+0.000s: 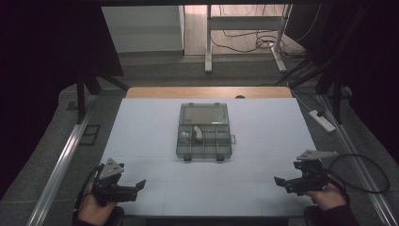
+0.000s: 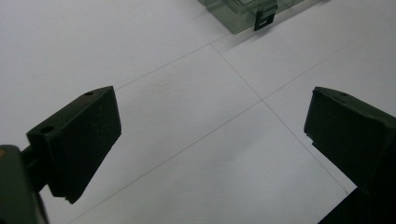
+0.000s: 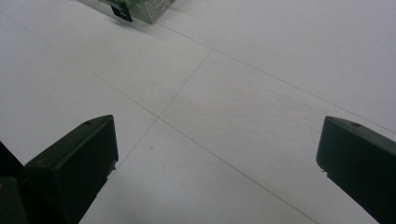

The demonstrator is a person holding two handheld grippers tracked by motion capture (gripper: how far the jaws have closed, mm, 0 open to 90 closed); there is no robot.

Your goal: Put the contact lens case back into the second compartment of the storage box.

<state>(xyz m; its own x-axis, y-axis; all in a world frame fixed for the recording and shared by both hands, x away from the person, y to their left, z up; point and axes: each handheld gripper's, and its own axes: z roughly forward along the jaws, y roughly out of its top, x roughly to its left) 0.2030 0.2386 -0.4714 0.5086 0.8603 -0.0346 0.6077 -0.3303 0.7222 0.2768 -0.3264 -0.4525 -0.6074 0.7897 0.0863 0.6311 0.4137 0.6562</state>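
The clear box [image 1: 204, 131] sat open mid-bench, well apart from both. The left gripper [image 1: 139, 185] and right gripper [image 1: 277, 181] hung spread; each should have approached squarely toward the 2 front latches.

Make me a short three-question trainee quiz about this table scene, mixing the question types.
1. True or false: the left hand-held gripper is shut on the white piece.
2. Where does the compartment box sit on the white table?
A. near the middle
B. at the left edge
C. under the right hand-held gripper
3. Fill in: the box's clear lid is ____.

Key
1. False. Its jaws stand open over bare table.
2. A
3. Open. It is swung back on the far side, and a white piece lies in a compartment.
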